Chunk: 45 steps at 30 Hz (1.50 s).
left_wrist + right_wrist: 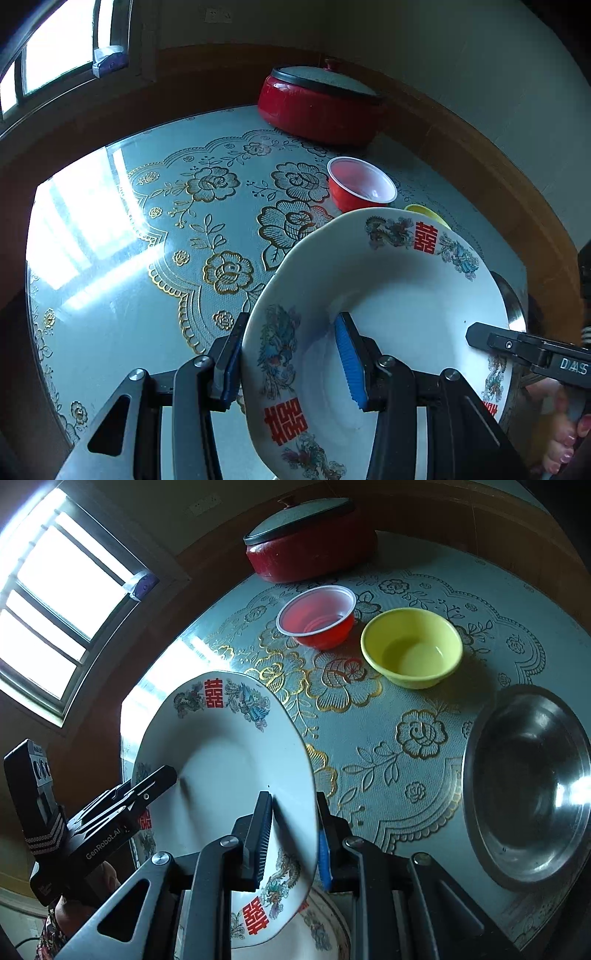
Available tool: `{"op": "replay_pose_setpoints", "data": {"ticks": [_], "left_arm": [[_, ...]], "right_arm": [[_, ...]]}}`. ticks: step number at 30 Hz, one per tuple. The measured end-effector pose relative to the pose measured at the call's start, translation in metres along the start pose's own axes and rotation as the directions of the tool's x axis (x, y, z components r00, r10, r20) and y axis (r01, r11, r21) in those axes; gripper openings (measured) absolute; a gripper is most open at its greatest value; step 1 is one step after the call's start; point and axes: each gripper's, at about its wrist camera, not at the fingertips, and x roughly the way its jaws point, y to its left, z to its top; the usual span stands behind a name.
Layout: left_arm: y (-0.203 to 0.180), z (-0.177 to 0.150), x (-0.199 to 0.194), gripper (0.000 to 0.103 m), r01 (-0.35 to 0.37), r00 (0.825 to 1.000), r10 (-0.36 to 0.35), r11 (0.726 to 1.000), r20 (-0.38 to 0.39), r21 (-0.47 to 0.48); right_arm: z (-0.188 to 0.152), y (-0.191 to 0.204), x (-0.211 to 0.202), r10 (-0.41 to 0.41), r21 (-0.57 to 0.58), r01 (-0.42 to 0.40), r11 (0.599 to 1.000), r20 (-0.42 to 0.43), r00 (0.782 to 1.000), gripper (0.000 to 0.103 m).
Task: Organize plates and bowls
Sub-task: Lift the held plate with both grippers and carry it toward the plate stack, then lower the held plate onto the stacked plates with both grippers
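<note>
A white plate (399, 295) with red characters and dragon prints is held tilted above the table. My left gripper (291, 354) is shut on its left rim, one finger inside, one outside. My right gripper (295, 834) is shut on the opposite rim of the same plate (229, 760). A second patterned plate (321, 930) lies under it near the table's front edge. A red plastic bowl (317, 616), a yellow bowl (413, 646) and a steel bowl (528, 786) stand on the table.
A red lidded pot (314, 542) stands at the back of the round table with its flowered cloth (155, 236). A wooden wall and a window (62, 590) lie behind on the left.
</note>
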Motion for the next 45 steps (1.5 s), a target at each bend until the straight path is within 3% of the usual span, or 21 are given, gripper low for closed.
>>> {"op": "replay_pose_setpoints", "data": {"ticks": [11,21,32,45], "left_arm": [[-0.009,-0.050,-0.029,0.046,0.005,1.000,-0.005,1.000,-0.026,0.017],[0.002,-0.092,-0.033,0.046,-0.010,0.998,0.010,1.000,-0.069,-0.001],[0.008,-0.112,-0.031,0.046,-0.057,0.995,0.058,0.998,-0.086,0.007],[0.012,-0.125,-0.022,0.048,-0.067,0.992,0.064,0.997,-0.111,-0.026]], "right_arm": [[-0.060,-0.006,-0.015,0.012,0.036,-0.011,0.999,-0.028,1.000,0.021],[-0.104,-0.013,-0.004,0.035,0.089,-0.028,0.996,-0.071,0.997,0.021],[-0.123,-0.012,0.006,0.033,0.090,-0.024,0.996,-0.094,0.995,0.021],[-0.132,-0.012,0.011,0.008,0.090,0.002,0.996,-0.113,0.994,0.022]]}}
